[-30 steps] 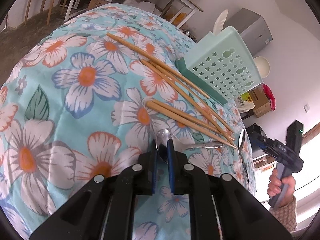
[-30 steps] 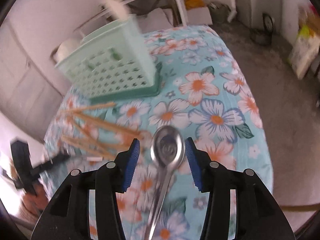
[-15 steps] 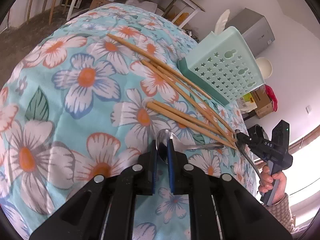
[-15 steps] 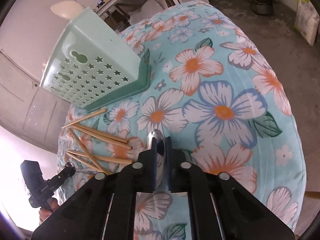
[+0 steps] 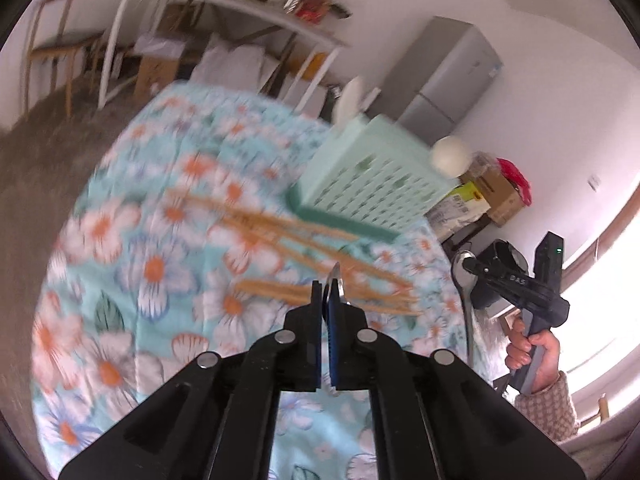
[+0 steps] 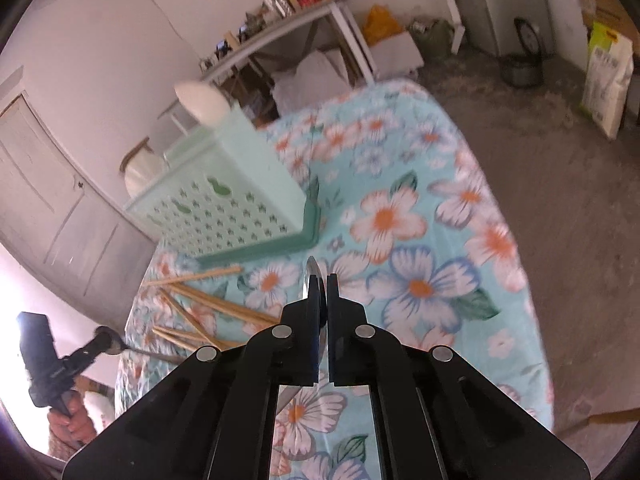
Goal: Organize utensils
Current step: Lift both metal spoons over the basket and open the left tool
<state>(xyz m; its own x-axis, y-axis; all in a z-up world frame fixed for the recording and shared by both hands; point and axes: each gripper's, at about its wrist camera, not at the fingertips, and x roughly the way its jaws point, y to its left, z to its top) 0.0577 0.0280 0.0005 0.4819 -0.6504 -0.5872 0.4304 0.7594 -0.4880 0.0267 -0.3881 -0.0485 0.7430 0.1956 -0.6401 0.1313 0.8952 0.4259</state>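
Note:
My left gripper [image 5: 327, 286] is shut on a metal spoon [image 5: 335, 276], held edge-on above the floral tablecloth [image 5: 152, 272]. My right gripper [image 6: 322, 280] is shut on a second metal spoon [image 6: 311, 270], also lifted off the table; it shows in the left wrist view [image 5: 466, 270] at the right. Several wooden chopsticks [image 5: 288, 236] lie scattered on the cloth in front of a mint green utensil basket [image 5: 372, 172]. The basket [image 6: 224, 196] and the chopsticks [image 6: 200, 304] also show in the right wrist view.
White spoons [image 6: 202, 102] stick out of the basket's top. A shelf table [image 6: 280, 36], a grey cabinet [image 5: 444, 80], boxes and bags stand around the room beyond the table edge. The left gripper appears at the far left of the right wrist view [image 6: 108, 340].
Both grippers have lifted their spoons off the cloth. The left one rose and tilted up from the table; the right one, which closed on its spoon a second ago, also rose.

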